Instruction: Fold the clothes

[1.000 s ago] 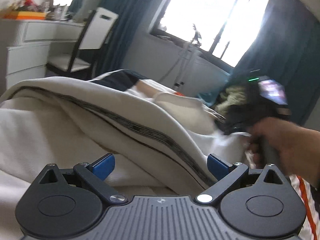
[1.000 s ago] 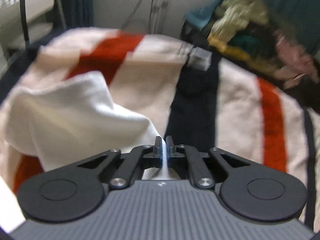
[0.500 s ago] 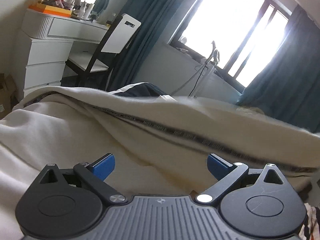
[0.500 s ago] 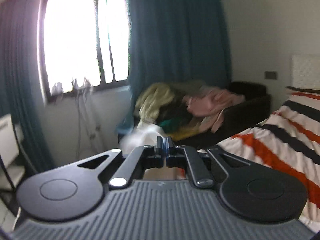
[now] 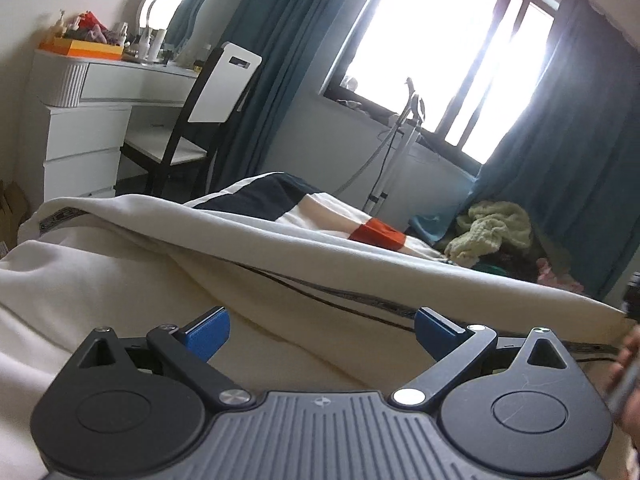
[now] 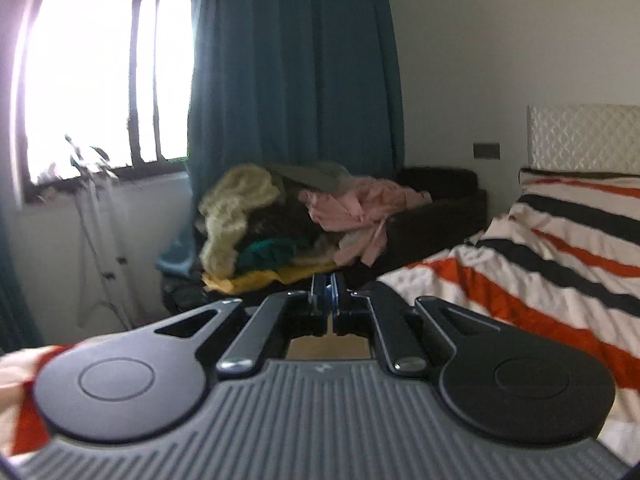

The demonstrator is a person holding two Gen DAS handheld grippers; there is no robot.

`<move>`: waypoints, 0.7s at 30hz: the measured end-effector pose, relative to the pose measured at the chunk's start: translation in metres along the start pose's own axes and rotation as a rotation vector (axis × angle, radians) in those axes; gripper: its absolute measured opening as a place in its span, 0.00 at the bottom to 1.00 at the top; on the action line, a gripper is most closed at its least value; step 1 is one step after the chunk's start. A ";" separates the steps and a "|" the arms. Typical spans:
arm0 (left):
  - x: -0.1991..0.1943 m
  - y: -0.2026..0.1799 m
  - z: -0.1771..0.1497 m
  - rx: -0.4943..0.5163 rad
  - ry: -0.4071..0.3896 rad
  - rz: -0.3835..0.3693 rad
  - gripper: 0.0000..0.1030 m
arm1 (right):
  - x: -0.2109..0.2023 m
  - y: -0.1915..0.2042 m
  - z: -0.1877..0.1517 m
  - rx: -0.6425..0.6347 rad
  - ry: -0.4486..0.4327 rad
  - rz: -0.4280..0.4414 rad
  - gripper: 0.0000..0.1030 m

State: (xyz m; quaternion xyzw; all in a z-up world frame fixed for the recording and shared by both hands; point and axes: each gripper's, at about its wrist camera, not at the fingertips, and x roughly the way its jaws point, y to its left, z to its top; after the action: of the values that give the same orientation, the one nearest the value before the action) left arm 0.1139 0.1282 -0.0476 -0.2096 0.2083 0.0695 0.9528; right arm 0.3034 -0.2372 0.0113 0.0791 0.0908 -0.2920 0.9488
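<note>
1. Here, the left gripper (image 5: 322,330) stands wide, its blue pads well apart, with nothing between them; it hangs low over a cream garment (image 5: 120,292).
2. The cream garment lies across the bed, covering most of the left wrist view. A raised fold (image 5: 360,256) runs from upper left to the right edge, and a dark patterned band (image 5: 352,294) follows beneath that fold.
3. At the right edge of that view, a blurred part of a hand (image 5: 628,364) shows beside the fold's end.
4. The right gripper (image 6: 329,292) is pinched fully together. Whether cloth sits between the pads cannot be told from its own view.
5. The bed carries a striped cover (image 6: 540,264) in white, orange and black, with a quilted pale headboard (image 6: 584,140) at its far end.
6. A heap of clothes (image 6: 280,220), pale yellow, pink, green and dark, is piled on a dark seat beside the bed.
7. Teal curtains (image 6: 292,80) flank a bright window (image 5: 440,40).
8. A white dresser (image 5: 84,120) with cluttered top and a round mirror (image 5: 164,0) stands at the wall, a chair (image 5: 200,120) just beside it.
</note>
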 end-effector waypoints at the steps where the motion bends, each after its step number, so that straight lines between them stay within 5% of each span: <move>1: 0.009 -0.001 -0.002 0.006 0.004 0.006 0.97 | 0.019 0.010 -0.006 -0.008 0.014 -0.018 0.05; 6: 0.058 -0.005 -0.017 0.035 0.044 0.029 0.97 | 0.106 0.047 -0.035 -0.084 0.026 -0.105 0.03; 11: 0.096 -0.012 -0.031 0.090 0.080 0.057 0.97 | 0.153 0.034 -0.060 -0.005 0.173 -0.052 0.03; 21: 0.095 -0.018 -0.032 0.116 0.073 0.075 0.97 | 0.106 -0.075 -0.058 0.200 0.375 0.179 0.07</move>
State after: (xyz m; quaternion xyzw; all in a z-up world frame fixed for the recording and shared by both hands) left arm 0.1922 0.1022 -0.1075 -0.1484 0.2545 0.0853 0.9518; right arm 0.3396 -0.3433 -0.0755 0.2334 0.2285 -0.1946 0.9249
